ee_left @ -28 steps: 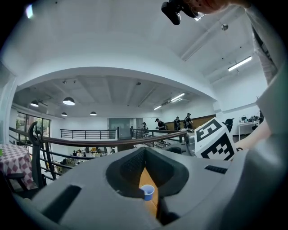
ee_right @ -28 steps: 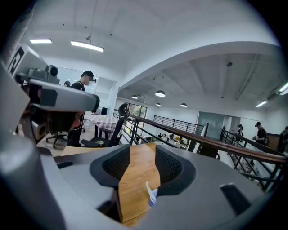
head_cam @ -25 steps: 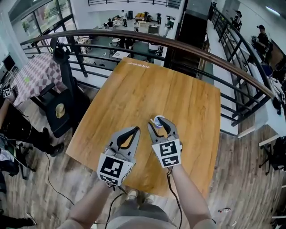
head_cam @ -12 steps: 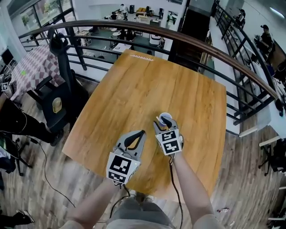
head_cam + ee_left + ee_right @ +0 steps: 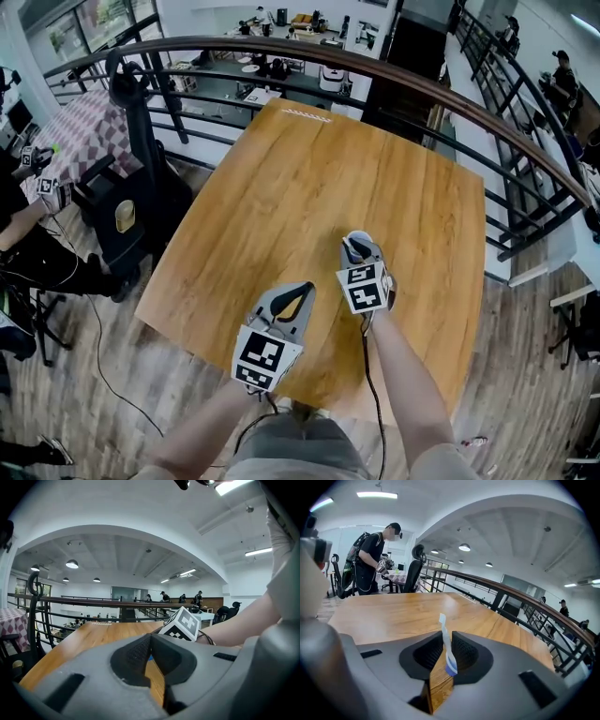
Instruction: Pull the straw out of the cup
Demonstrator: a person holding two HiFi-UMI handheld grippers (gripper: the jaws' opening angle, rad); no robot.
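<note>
Fingers (image 5: 464, 652) of the right gripper (image 5: 446, 635) are closing on the straw (image 5: 446, 644). The pads look to sit against it on both sides, with nothing else between them. Straw is white with blue stripes low down. It stands near upright through the gap, top bent over above the fingertips. Its lower end runs out of sight behind the gripper's own body, so the right gripper view shows no cup.

Head view: right gripper angled down. Pale rim of the cup (image 5: 357, 236) shows just past its tip; the rest of the cup is covered. Cup stands on the wooden worktop (image 5: 309, 169), right of centre, toward the near side. Straw judged to be in the cup, not yet drawn.

Left gripper (image 5: 150, 637): fingers together at the tips, holding nothing. In the head view it sits beside the right one, nearer the person, apart from the cup.

Step in hand: taking hold of the straw, grasp just forming.

Next move calls for a firm pinch first. Then a pull up along the straw's own line, not sideways, so it slides free.

Risk as I read it: the cup is unbraced and looks light, so it could ride up or tip with the straw. Left gripper is free to steady it.
</note>
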